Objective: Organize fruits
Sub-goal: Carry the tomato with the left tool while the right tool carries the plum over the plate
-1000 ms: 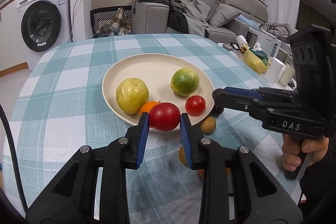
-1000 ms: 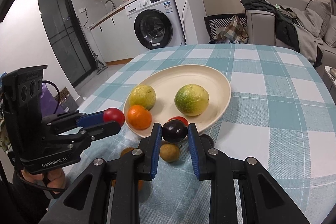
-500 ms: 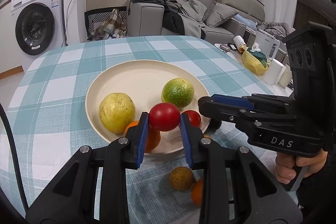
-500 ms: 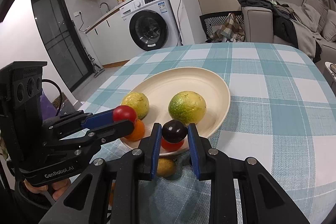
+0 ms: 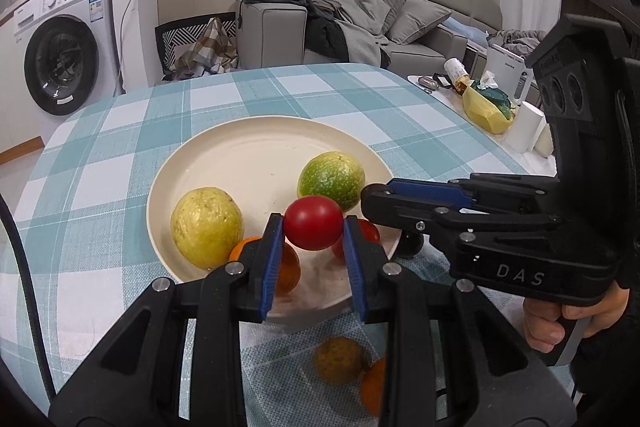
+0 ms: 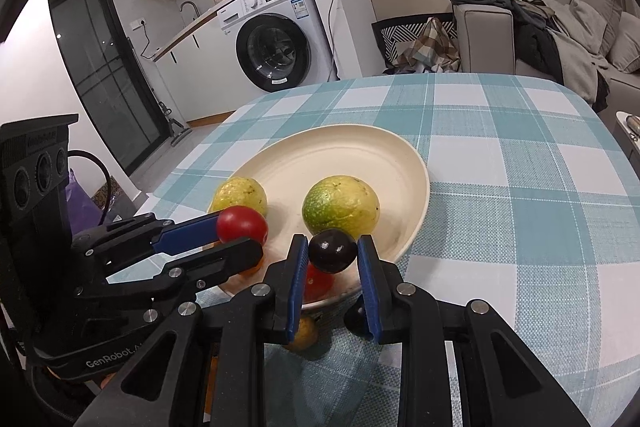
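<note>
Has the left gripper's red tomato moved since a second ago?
Yes. The red tomato, then at the plate's near rim, is now carried in over it.

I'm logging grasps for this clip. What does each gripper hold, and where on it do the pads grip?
The left gripper pinches a red tomato by its two sides. The right gripper pinches a dark plum the same way.

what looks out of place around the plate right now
Two fruits lie on the checked tablecloth, not in the cream plate: a brownish-green fruit and an orange one, near the plate's closest rim. Nothing looks spilled or damaged.
</note>
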